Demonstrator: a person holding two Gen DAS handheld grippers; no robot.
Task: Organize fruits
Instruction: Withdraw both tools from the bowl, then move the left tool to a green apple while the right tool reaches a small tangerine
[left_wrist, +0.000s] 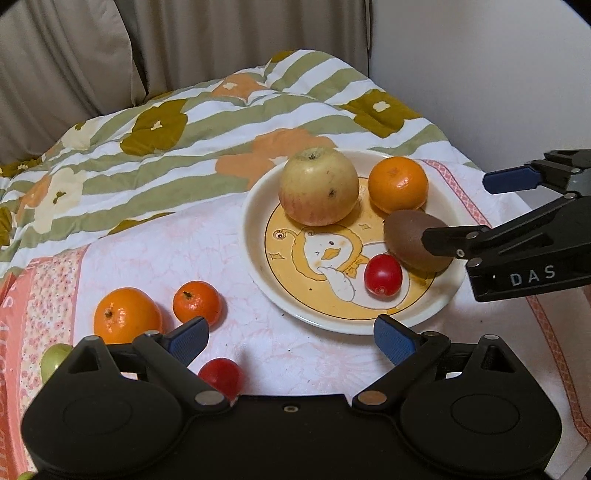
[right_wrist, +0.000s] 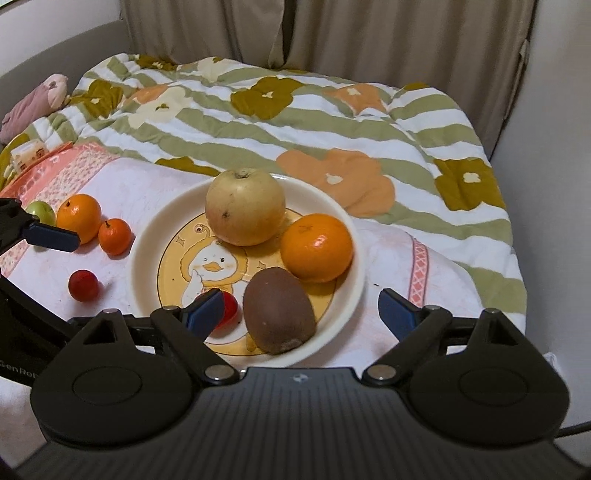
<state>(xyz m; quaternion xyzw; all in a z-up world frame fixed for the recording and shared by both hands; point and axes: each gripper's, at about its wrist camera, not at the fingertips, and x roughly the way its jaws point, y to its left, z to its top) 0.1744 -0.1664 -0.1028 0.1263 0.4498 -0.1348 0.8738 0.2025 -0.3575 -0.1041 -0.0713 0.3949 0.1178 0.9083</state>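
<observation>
Gathering fruit onto the plate (right_wrist: 354, 295), I hold my right gripper (right_wrist: 301, 310) spread around the kiwi (right_wrist: 279, 310), while my left gripper (left_wrist: 291, 338) hangs spread and empty.

A quilt (right_wrist: 295, 122) with green and white stripes and orange, cream and olive flowers lies rumpled across the far half of the bed; nearer, a pale pink sheet (left_wrist: 207, 251) with a faint floral print is spread flat, edged by a salmon border band (right_wrist: 66, 173) with small flowers; beige curtains (right_wrist: 369, 33) hang in folds behind the quilt; a white wall (left_wrist: 480, 74) stands to the right; a pinkish soft toy (right_wrist: 35, 101) rests at the far left edge of the quilt; a small patterned box (right_wrist: 27, 153) sits just below it.
</observation>
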